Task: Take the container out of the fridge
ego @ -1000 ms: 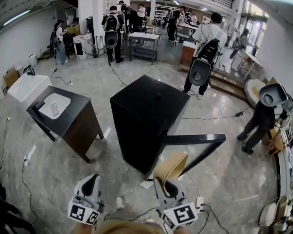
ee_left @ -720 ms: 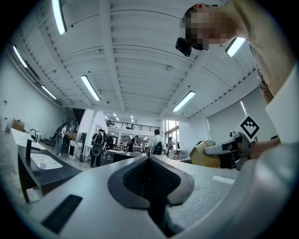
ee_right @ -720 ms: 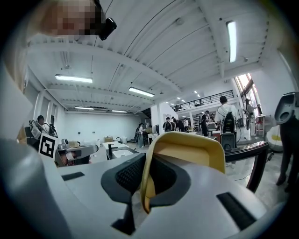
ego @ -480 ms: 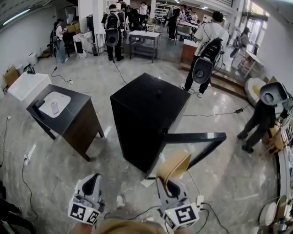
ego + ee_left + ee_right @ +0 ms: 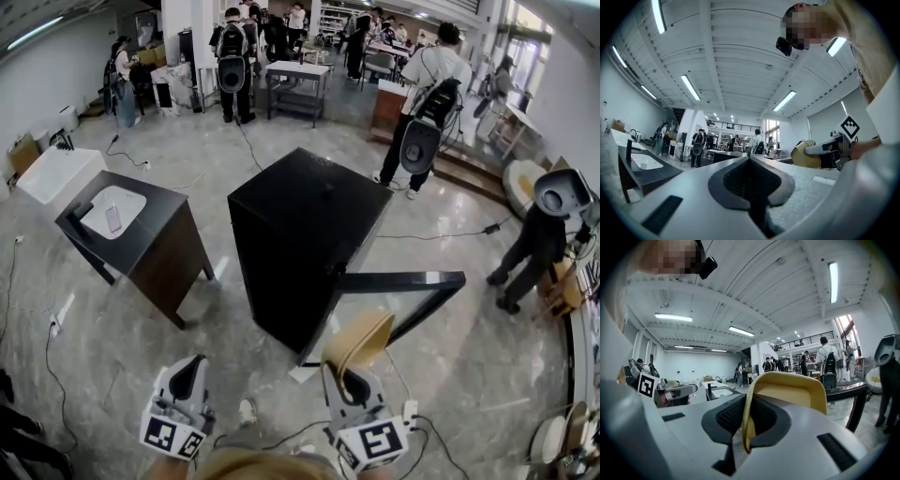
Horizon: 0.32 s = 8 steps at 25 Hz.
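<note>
Fingers [image 5: 724,420] of right gripper [image 5: 343,380]: clamped on container [image 5: 354,339] wall, a thin pinch for firm carrying.
Left gripper [image 5: 187,377]: closed, empty, held aside as spare.
Container place: outside fridge [image 5: 300,244], near open door [image 5: 412,281]; removal likely done.

Gleaming grey marble floor [image 5: 112,347] under a dark vanity cabinet [image 5: 159,258]. Left of it, white basin unit [image 5: 52,178]; beyond it, grey work table [image 5: 298,80]; overhead, tube lights [image 5: 690,87] glowing.

The container [image 5: 356,339] was smooth, matt tan plastic. The fridge [image 5: 300,225] casing was black with a dull satin finish. The floor [image 5: 450,375] was pale veined stone, polished and reflective. The left tool [image 5: 187,373] and right tool [image 5: 343,375] had speckled grey-white plastic shells; the pads [image 5: 727,417] were black and finely ribbed.
</note>
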Tool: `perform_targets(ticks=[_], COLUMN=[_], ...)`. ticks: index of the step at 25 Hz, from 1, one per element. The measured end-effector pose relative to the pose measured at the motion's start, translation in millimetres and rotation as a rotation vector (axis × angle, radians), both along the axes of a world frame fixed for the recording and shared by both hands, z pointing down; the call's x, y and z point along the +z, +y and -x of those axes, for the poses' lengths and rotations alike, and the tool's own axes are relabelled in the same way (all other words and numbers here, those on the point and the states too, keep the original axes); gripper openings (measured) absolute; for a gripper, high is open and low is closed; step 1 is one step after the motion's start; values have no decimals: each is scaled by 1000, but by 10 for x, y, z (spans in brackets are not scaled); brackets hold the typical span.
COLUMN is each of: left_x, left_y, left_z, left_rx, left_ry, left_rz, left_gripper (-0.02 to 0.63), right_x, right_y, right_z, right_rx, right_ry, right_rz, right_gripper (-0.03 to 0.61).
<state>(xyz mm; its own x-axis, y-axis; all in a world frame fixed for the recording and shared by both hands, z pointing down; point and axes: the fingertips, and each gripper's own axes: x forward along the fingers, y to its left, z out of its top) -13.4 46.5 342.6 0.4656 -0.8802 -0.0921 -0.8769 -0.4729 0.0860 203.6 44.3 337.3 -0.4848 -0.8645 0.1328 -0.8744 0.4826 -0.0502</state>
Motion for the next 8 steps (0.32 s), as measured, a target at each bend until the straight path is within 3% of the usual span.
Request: perform_targets(ticks=[8], left_x=[-12], left_y=[-5], left_z=[7], left_rx=[-8], left_ry=[-2], left_rz=[4], left_gripper=[2], right_x=[-5], right_y=[-1], right_z=[34], right_rx=[-11], right_ry=[3], right_rz=[9], right_gripper=[18])
